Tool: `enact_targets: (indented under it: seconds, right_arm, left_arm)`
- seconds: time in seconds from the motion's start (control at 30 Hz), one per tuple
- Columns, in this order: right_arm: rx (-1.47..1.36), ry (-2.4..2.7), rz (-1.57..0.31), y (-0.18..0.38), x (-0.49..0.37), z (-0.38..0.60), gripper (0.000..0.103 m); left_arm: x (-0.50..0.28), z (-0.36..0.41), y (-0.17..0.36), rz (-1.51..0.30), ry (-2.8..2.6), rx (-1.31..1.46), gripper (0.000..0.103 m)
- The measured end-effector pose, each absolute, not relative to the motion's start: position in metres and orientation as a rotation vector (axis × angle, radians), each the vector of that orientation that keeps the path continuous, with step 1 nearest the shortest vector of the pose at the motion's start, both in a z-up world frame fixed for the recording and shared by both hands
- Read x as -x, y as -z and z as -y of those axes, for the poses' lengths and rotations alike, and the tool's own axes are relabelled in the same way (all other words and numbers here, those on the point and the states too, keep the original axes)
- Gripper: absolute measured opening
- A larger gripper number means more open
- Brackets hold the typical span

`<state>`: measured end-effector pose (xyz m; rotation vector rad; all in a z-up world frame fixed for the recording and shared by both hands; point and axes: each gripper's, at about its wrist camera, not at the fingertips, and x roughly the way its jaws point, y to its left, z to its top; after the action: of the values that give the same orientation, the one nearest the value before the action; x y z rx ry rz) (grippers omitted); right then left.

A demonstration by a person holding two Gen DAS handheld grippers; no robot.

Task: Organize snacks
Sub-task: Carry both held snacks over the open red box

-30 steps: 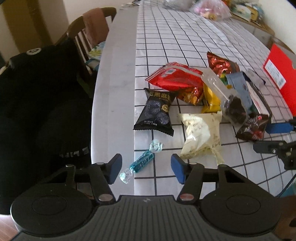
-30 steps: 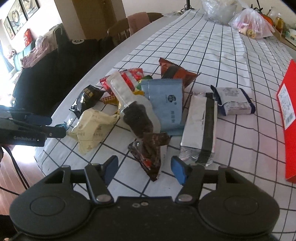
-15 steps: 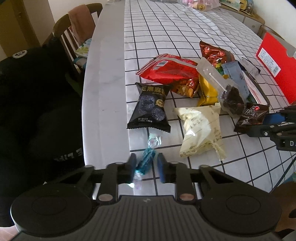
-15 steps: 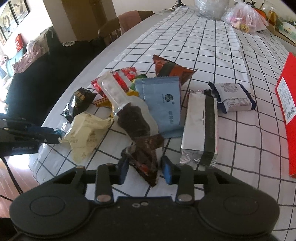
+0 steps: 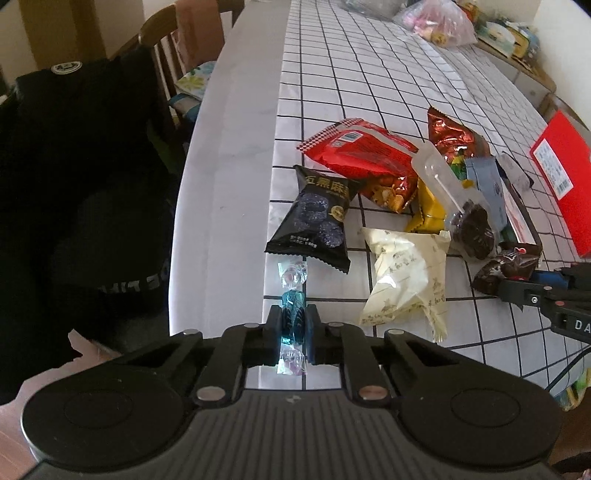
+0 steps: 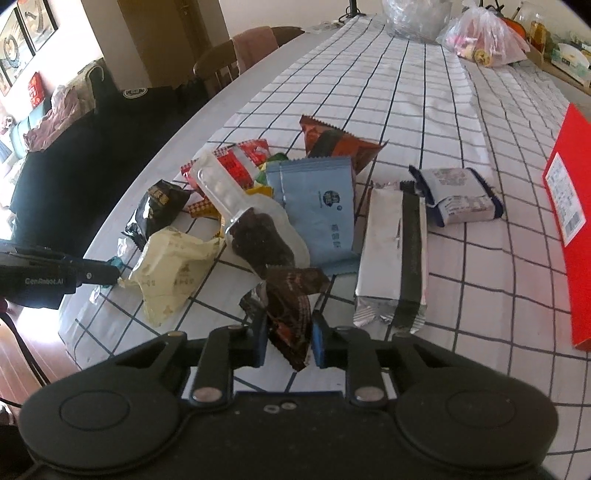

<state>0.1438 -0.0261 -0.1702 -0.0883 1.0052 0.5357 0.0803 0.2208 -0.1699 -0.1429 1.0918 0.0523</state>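
Observation:
A heap of snack packets lies on the checked tablecloth [image 5: 369, 74]. My left gripper [image 5: 293, 321] is shut on a teal twist-wrapped candy [image 5: 293, 308] near the table's left edge. Just beyond it lie a black sesame packet [image 5: 317, 218] and a cream packet [image 5: 402, 273]. In the right wrist view my right gripper [image 6: 289, 328] is shut on a dark brown packet [image 6: 290, 306] at the heap's near end. Behind that lie a clear bag of dark pieces [image 6: 258, 232], a light blue packet [image 6: 321, 203] and a silver packet [image 6: 395, 254].
A red box [image 6: 569, 206] lies along the right edge. A red packet [image 5: 365, 155], a yellow one [image 5: 428, 214] and a navy-edged packet [image 6: 461, 195] belong to the heap. Plastic bags [image 6: 484, 33] sit far back. Chairs [image 5: 173, 74] and dark clothing [image 5: 74, 184] stand left of the table.
Both grippers' jaws closed from wide open: the left onto the teal candy, the right onto the dark brown packet. Neither hand shifted much.

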Motion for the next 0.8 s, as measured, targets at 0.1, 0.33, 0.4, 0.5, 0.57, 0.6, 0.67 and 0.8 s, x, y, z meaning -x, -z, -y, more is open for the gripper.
enact_targets:
  seconds: [0.1,0.33,0.4,0.5,0.57,0.6,0.67,0.8]
  right_arm:
    - [0.09,-0.534,-0.988,0.162,-0.141,0.029,0.021]
    - [0.084,-0.515,-0.911,0.129,-0.132,0.045,0.021]
    - [0.073,-0.5,-0.892,0.119,-0.132,0.054,0.021]
    - [0.054,-0.472,-0.864,0.106,-0.134,0.067,0.021]
    - [0.039,-0.456,-0.845,0.097,-0.136,0.079,0.021]
    - [0.033,-0.447,-0.832,0.092,-0.137,0.086,0.021]
    - [0.022,-0.433,-0.813,0.085,-0.139,0.098,0.021]
    - [-0.001,-0.409,-0.777,0.069,-0.144,0.128,0.021]
  left_arm:
    - [-0.079,-0.224,0.168,-1.091,-0.066,0.17,0.012]
    - [-0.076,-0.219,0.14,-1.05,-0.088,0.213,0.012]
    - [-0.077,-0.213,0.129,-1.03,-0.083,0.208,0.012]
    - [-0.082,-0.2,0.112,-1.001,-0.066,0.19,0.012]
    - [-0.087,-0.189,0.1,-0.983,-0.05,0.177,0.012]
    - [-0.09,-0.182,0.094,-0.973,-0.042,0.172,0.012]
    - [-0.094,-0.168,0.084,-0.953,-0.024,0.16,0.012]
    - [-0.106,-0.136,0.066,-0.929,0.004,0.132,0.012]
